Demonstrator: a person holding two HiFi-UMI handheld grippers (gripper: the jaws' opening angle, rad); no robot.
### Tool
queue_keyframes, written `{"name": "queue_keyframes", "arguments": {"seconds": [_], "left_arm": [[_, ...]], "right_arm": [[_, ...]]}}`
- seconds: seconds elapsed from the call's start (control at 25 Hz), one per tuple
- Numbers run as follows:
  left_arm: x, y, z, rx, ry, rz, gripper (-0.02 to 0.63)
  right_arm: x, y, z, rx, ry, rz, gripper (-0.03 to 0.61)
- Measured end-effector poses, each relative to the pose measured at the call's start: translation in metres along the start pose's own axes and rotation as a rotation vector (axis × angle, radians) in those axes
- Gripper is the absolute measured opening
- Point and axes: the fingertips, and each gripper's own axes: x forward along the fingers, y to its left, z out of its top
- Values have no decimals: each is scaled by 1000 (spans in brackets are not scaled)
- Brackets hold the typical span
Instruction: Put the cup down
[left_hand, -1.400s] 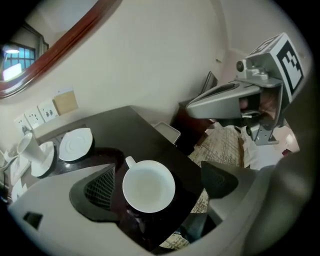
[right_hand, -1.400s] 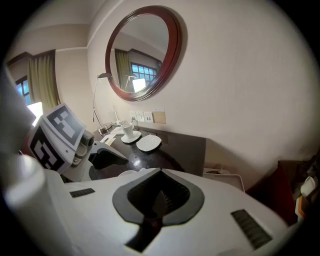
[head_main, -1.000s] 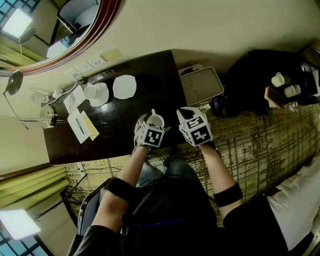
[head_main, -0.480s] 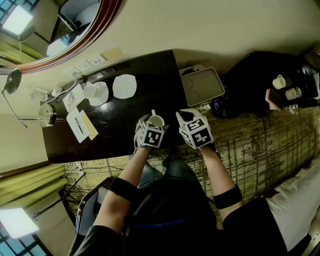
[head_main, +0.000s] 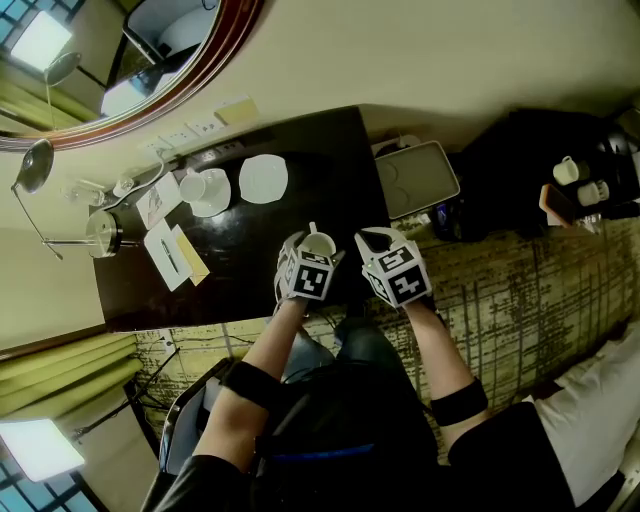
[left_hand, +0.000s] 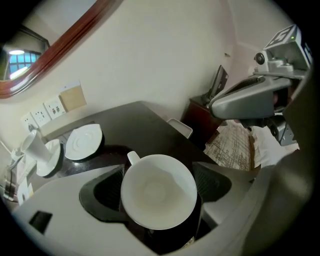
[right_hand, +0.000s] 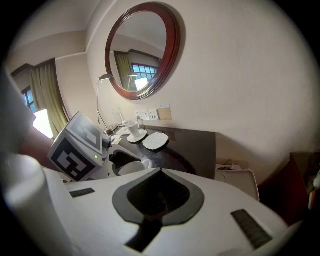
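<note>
A: Left gripper (head_main: 314, 248), state of the fingers?

B: Held fairly wide, having just closed in. The white cup (left_hand: 159, 190) sat upright between the 2 fingers, and both dark pads (left_hand: 102, 190) met its sides, so it was gripped. Its handle pointed away past the fingertips, toward the left finger's side.

A: Cup interior?

B: Empty. The dark table (head_main: 250, 270) lay under the fingers; I could not tell whether the cup's base touched it.

A: Right gripper (right_hand: 159, 175)?

B: Fingers pressed fully together, nothing between them. It hung just beside the left gripper, apart from the cup.

A: Beyond the left fingertips?

B: 1 empty saucer (left_hand: 83, 142), well apart from the held cup. Left of it, 1 more saucer (left_hand: 51, 159) carrying a second cup (left_hand: 36, 145). Past the right finger's side, a white tray (head_main: 417, 178) off the table's end.
</note>
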Motion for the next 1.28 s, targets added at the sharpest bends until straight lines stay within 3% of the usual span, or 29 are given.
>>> {"name": "queue_keyframes", "arguments": {"seconds": [0.24,0.68,0.88,1.28], "left_arm": [[-21,40,27,27,-28,13,423],[-37,154,89,83,-49,48,423],[-35,188,110,115,-65,11,423],[-10,226,107,151,-57,-13,423]], "right_arm": [[15,22,19,-9,-15,16,0],[63,88,73,-2,-20,76,0],[103,115,89,-8,-21,109,0],[170,145,98,-30,9,161,0]]}}
